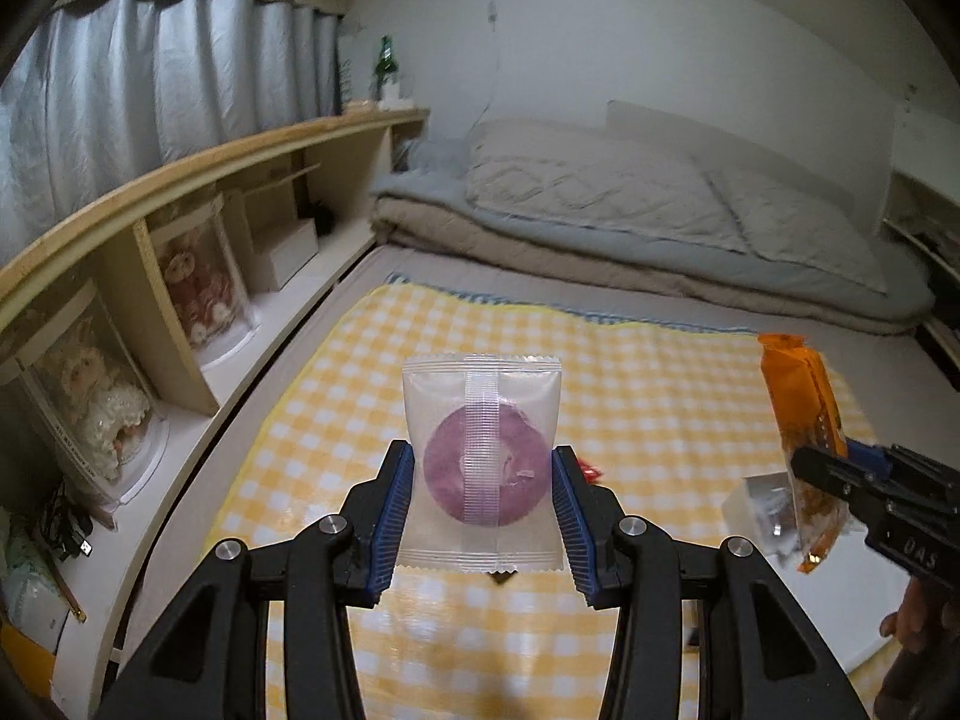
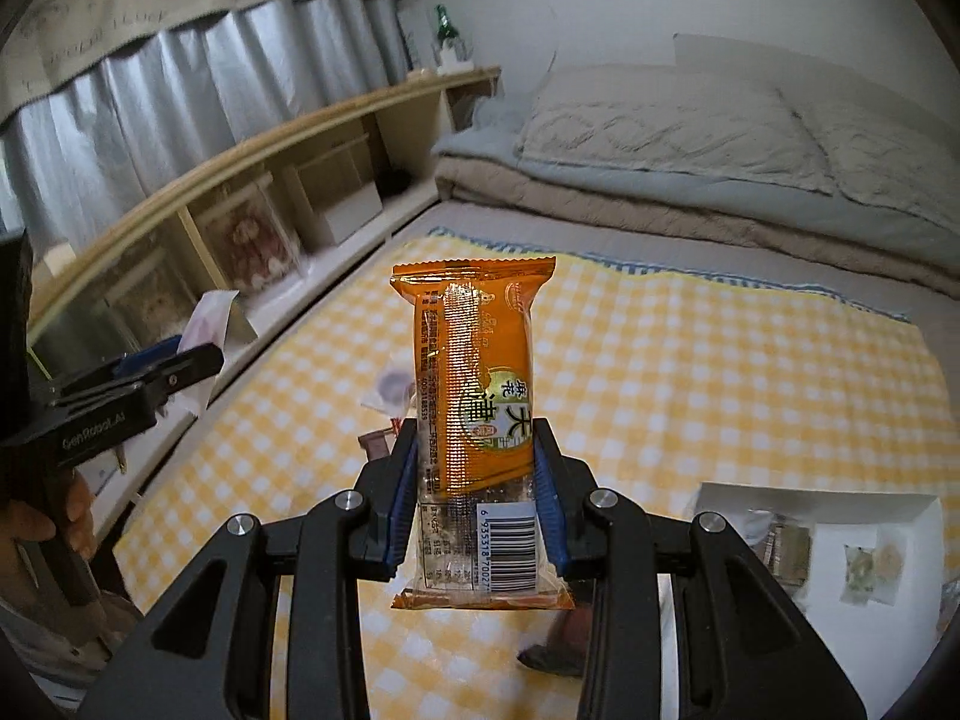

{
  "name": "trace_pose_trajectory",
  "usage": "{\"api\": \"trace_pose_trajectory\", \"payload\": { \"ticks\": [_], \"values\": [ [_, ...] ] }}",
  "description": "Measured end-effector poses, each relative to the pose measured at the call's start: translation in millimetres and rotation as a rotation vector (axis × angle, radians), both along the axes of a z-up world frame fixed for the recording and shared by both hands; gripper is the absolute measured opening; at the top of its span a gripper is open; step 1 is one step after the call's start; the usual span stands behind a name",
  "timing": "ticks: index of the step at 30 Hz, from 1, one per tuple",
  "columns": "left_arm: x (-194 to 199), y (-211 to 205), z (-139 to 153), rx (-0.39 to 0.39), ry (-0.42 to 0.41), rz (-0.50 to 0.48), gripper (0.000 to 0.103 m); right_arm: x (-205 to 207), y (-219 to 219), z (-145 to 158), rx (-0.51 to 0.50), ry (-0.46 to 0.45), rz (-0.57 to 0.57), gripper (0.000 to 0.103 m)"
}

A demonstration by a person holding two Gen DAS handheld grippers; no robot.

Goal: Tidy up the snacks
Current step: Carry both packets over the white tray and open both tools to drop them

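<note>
The left gripper (image 1: 483,510) has its blue pads clamped on both side edges of a clear packet (image 1: 482,465) with a purple round snack inside, holding it upright and well above the checked cloth (image 1: 648,372). The right gripper (image 2: 477,495) is likewise clamped on an orange snack bar (image 2: 474,420), pads pressing the wrapper's two long sides near its lower half, the barcode end towards the camera. Both snacks hang in the air, touching nothing but the pads.

Outward from the fingers, a few small packets (image 2: 390,390) lie on the cloth below the orange bar, towards the cloth's left edge beside the wooden shelf (image 2: 252,144). At the cloth's right side sits a white box (image 2: 912,516) that already holds some wrapped snacks.

Judging by this, the sorting is partly done: some snacks are in the box, two are in hand, and at least a few loose ones remain on the cloth. What likely remains is setting these two down in the box and collecting the rest.
</note>
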State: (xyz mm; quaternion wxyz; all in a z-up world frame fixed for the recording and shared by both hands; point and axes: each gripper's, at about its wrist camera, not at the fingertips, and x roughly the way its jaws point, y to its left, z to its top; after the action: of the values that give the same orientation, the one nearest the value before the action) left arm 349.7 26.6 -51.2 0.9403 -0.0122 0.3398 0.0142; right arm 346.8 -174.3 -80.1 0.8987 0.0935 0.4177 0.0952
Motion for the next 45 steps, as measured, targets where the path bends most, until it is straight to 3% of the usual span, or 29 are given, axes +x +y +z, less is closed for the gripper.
{"api": "trace_pose_trajectory", "payload": {
  "ticks": [10, 22, 30, 39, 45],
  "values": [
    [-43, -56, 22, -0.033, -0.052, -0.104, 0.045, -47, -62, 31, -0.015, -0.028, -0.107, 0.035],
    [-55, -128, 13, -0.141, 0.014, -0.286, 0.045, -114, -151, 40, -0.06, -0.011, -0.263, 0.035],
    [-41, -168, -12, -0.181, 0.117, -0.349, 0.045, -153, -213, 27, -0.071, 0.036, -0.382, 0.035],
    [-4, -213, -62, -0.273, 0.318, -0.347, 0.045, -183, -269, -14, -0.082, 0.157, -0.461, 0.035],
    [15, -233, -95, -0.267, 0.416, -0.334, 0.045, -192, -288, -46, -0.065, 0.239, -0.471, 0.035]
  ]
}}
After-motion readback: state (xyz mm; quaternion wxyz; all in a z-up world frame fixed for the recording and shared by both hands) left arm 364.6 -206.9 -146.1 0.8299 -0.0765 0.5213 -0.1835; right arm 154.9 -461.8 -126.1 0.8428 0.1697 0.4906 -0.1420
